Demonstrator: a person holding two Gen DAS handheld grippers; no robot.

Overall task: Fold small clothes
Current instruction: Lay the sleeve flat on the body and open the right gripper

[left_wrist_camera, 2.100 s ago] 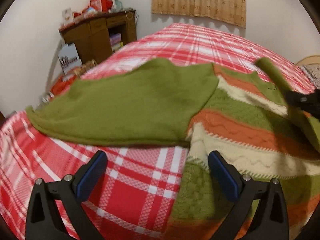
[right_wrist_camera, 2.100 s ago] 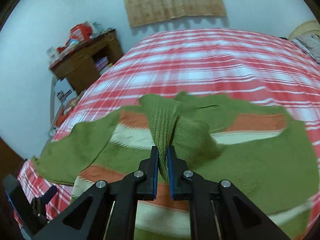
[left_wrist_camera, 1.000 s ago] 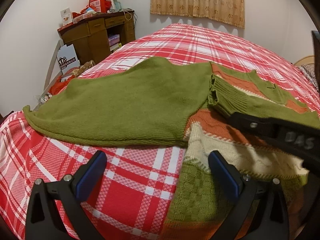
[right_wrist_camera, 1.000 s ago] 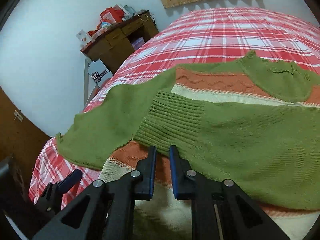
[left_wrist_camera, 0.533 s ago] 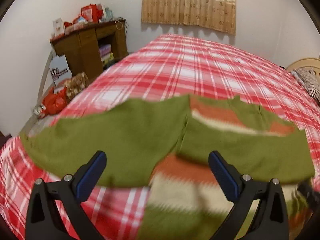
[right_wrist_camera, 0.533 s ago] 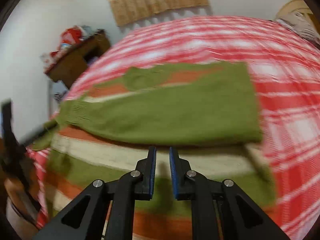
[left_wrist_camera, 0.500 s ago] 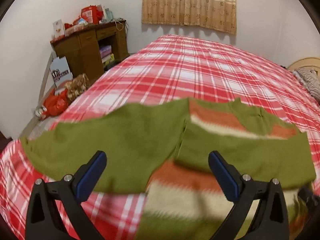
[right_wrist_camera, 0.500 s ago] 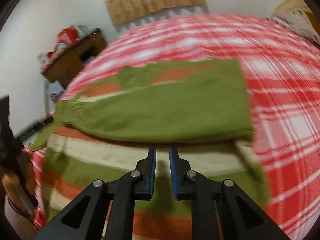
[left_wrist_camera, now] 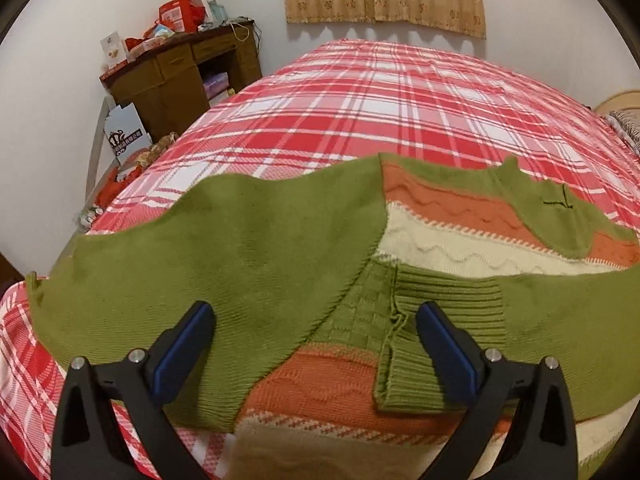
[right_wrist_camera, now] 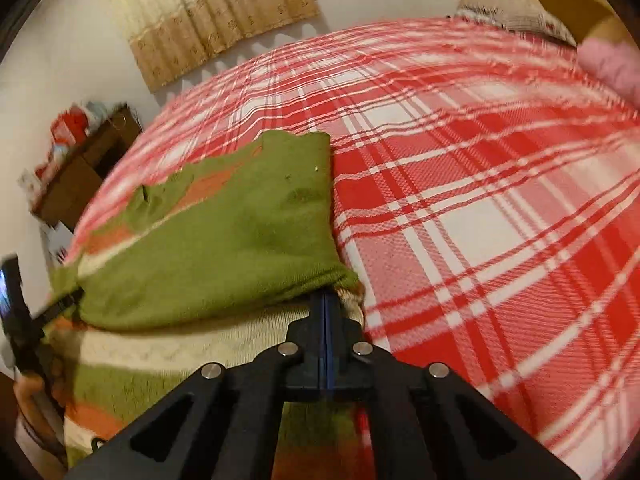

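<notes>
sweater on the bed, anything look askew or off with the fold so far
Slightly. On the striped sweater, the folded-in sleeve's ribbed cuff is bunched and curled under rather than flat, and it lies at a slant. The other sleeve is still spread out over the plaid bedspread. No damage shows.

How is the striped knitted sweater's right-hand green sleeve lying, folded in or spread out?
Folded in: the green sleeve lies across the striped sweater, its ribbed cuff at mid-chest.

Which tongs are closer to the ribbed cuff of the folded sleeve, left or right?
Left. The left tongs stand open right over the cuff, one finger beside it. The right tongs are shut at the sweater's opposite edge.
</notes>
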